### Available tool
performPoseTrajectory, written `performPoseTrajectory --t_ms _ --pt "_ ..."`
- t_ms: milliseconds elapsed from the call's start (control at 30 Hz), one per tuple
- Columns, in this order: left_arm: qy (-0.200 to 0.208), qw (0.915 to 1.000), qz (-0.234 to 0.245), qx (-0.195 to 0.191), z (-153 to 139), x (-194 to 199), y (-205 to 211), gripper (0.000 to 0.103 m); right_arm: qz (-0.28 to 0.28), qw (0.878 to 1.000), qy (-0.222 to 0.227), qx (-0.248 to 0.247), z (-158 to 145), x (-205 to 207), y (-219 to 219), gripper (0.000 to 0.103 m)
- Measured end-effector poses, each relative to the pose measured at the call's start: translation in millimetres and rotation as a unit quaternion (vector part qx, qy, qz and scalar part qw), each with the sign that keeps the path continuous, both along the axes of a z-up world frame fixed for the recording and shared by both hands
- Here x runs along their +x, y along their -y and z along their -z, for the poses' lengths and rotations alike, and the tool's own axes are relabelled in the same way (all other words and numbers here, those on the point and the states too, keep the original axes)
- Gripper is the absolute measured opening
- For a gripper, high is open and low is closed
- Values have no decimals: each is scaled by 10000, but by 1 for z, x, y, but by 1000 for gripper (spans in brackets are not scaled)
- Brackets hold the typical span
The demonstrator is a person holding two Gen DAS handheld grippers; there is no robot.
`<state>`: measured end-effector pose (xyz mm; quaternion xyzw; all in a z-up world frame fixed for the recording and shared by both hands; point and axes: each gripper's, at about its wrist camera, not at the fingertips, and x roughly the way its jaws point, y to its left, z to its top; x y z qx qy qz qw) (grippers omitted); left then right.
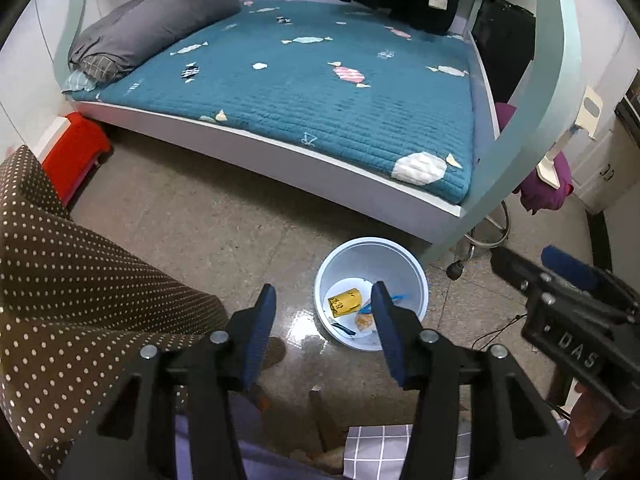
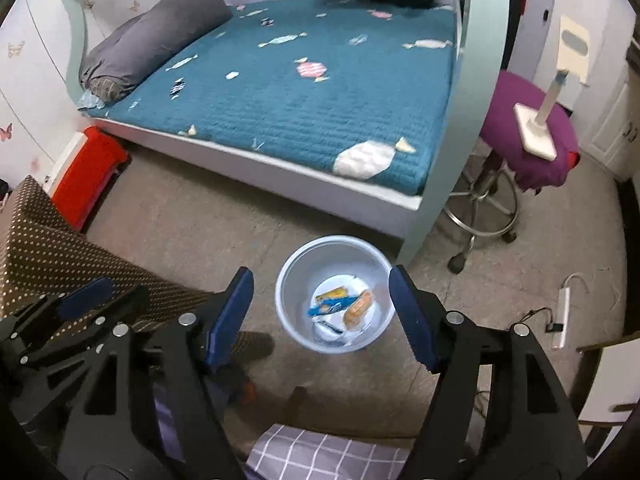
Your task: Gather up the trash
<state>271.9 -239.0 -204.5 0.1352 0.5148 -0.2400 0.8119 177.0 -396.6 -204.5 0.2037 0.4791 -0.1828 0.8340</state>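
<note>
A pale blue bin (image 1: 404, 256) stands on the floor by the bed's corner; it also shows in the right wrist view (image 2: 292, 280). Inside lie a yellow wrapper (image 1: 344, 301), an orange snack packet (image 2: 358, 304) and a blue wrapper (image 2: 330, 307). My left gripper (image 1: 323, 298) is open and empty, held above the floor just left of the bin. My right gripper (image 2: 321, 284) is open and empty, high over the bin. The right gripper also shows at the right edge of the left wrist view (image 1: 568, 280).
A bed with a teal quilt (image 1: 304, 80) and a grey pillow (image 1: 152, 28) fills the back. A brown dotted cloth (image 1: 72, 280) lies left, a red box (image 1: 76, 152) behind it. A purple-topped stool (image 2: 528, 128) and a power strip (image 2: 562, 316) are right.
</note>
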Motion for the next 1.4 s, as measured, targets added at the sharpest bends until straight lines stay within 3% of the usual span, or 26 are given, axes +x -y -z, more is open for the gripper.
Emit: performPoseTrajectory --t_ms 300,900,1033,1400 --pt "58 10000 54 8 -4 -10 -7 49 -60 10000 0 74 -3 -8 -14 69" --pt "341 9993 -22 -164 -36 -35 -32 49 -227 9991 290 -225 -38 -24 -38 69" --pt "492 9984 -114 -249 -49 -40 -45 54 -326 9984 396 -248 -47 -26 -48 71" --pt "883 9933 -600 -437 -85 -50 -94 54 -793 9936 724 -338 -77 -17 -93 72"
